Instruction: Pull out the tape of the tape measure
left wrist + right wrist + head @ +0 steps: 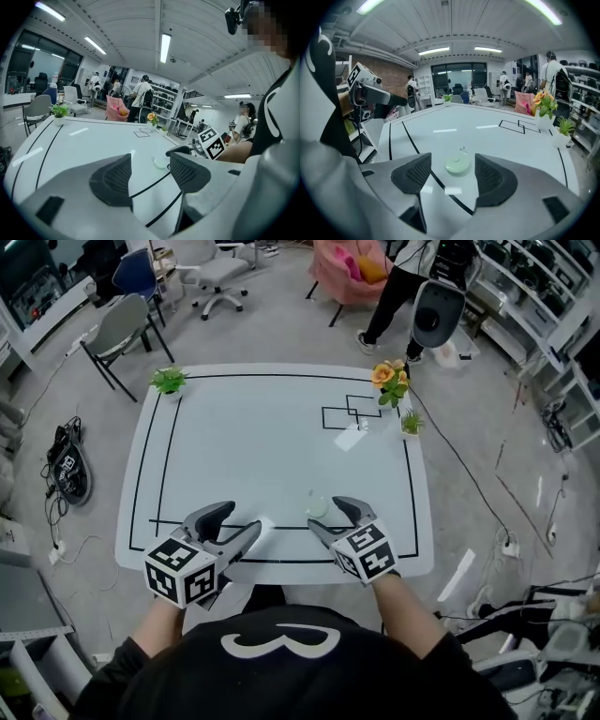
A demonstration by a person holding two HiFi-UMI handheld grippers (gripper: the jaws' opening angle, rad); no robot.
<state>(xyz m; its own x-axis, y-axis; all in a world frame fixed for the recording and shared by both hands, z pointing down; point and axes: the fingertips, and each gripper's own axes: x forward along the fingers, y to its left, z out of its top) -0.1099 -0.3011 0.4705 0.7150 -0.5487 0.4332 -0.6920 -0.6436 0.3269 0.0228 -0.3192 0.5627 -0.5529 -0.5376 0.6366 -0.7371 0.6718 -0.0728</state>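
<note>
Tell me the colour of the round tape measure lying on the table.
The tape measure is pale green; the right gripper view shows it best.

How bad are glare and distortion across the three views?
Head view: even light, pale tape measure low-contrast against the white table. Left gripper view: strong fisheye, ceiling-light streaks on the table. Right gripper view: fisheye too, tape measure sharp.

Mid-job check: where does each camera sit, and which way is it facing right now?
Head view: on the person's head, looking steeply down on the white table; the left gripper and right gripper show.
Left gripper view: on the left gripper, facing forward-right across the table; shows its open jaws and the right gripper.
Right gripper view: on the right gripper, facing forward-left; shows its open jaws and the left gripper.
Shared: all three show the green tape measure.
</note>
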